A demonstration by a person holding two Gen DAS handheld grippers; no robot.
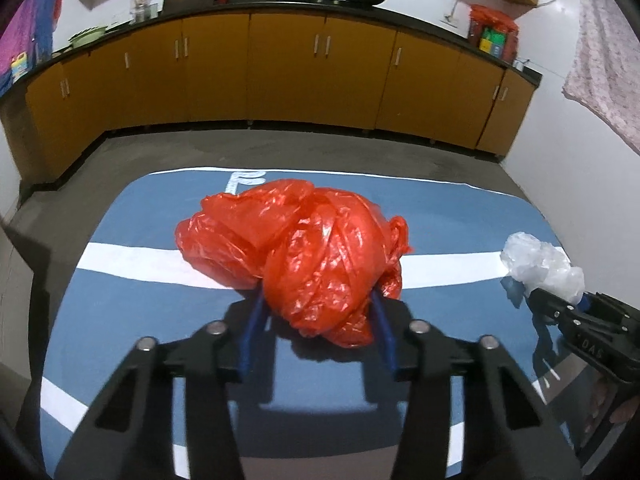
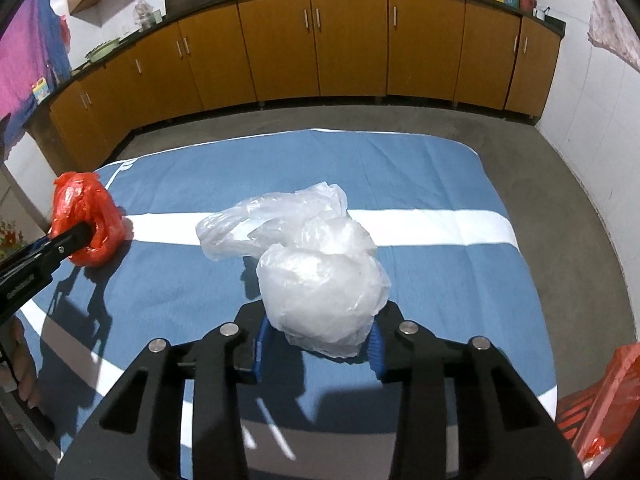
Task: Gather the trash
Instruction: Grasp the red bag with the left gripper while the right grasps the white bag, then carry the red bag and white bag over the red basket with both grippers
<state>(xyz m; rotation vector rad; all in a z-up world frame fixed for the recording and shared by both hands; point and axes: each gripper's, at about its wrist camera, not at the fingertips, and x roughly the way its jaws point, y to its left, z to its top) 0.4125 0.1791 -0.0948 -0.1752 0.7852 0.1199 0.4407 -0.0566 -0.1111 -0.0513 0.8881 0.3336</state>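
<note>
The left gripper squeezes a crumpled red bag near the middle of the blue mat, on its white stripe. The right gripper squeezes a crumpled clear bag near the mat's right edge. The clear bag's loose end stretches away toward the far cupboards.

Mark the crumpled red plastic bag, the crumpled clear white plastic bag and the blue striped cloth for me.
Crumpled red plastic bag (image 1: pixel 316 256), left wrist view, on its bunched middle.
Crumpled clear white plastic bag (image 2: pixel 320 284), right wrist view, on its rounded front bulge.
Blue striped cloth (image 2: pixel 440 280), right wrist view, on a bare blue patch.
</note>
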